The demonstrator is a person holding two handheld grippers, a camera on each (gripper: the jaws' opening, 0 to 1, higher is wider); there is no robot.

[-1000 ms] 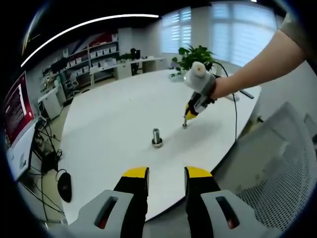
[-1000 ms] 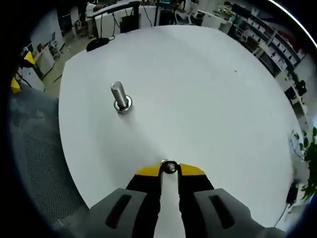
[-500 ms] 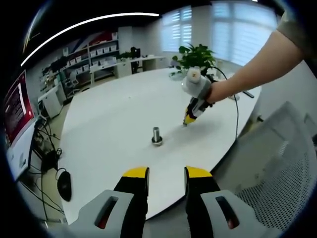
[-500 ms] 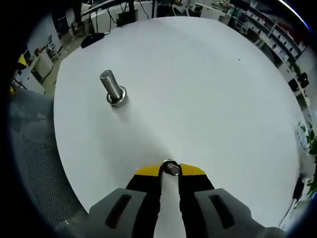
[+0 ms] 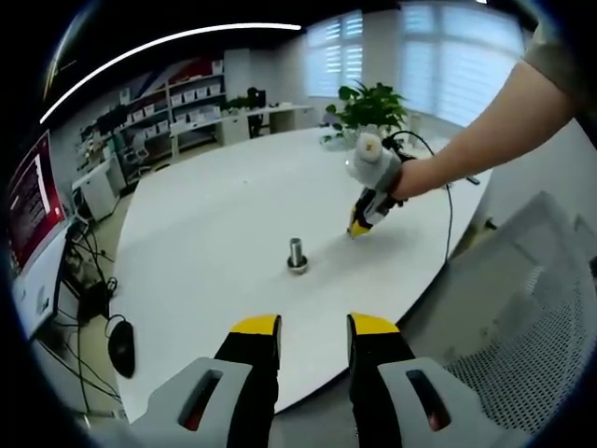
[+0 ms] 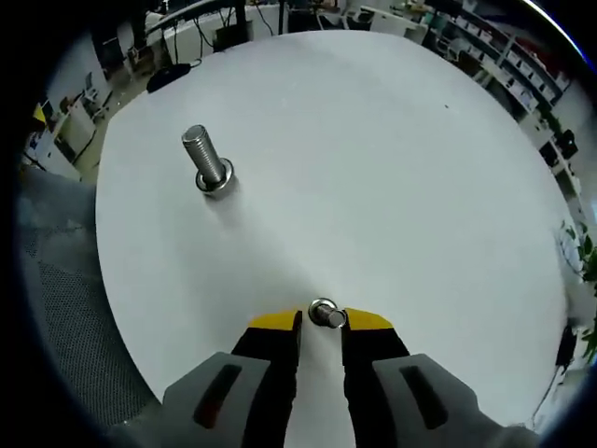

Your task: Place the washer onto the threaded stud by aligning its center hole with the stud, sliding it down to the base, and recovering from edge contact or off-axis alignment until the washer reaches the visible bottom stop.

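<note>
Steel and small, the washer (image 6: 324,314) sits at the tips of the right gripper (image 6: 322,322), whose yellow-tipped jaws stand slightly parted on either side of it. Whether they pinch its rim or have let it rest on the tabletop (image 6: 392,168) cannot be told; there is a visible gap between the jaws, so I read the claw as released or nearly so. The washer looks like a thin, rigid ring: light, hard and smooth, likely to slip or flip if squeezed off-centre. The sound hold is across its outer rim, on opposite sides, leaving the centre hole free for the stud (image 6: 207,165).

That stud stands upright on its wide base, well apart from the washer and nearer the tabletop's edge on the chair side. Nothing is on its thread yet, so the placing is not begun. Being metal on metal, the ring will probably catch on the thread crests if it comes down tilted; it should be kept level and eased off any edge it lands on.

From the left gripper view, the left gripper (image 5: 313,329) hangs off the near edge of the tabletop (image 5: 215,224), jaws apart and holding nothing. The stud (image 5: 297,255) shows mid-table, with the right gripper (image 5: 360,227) beyond it, tip down close to the surface, held by a person's hand (image 5: 410,177).
</note>
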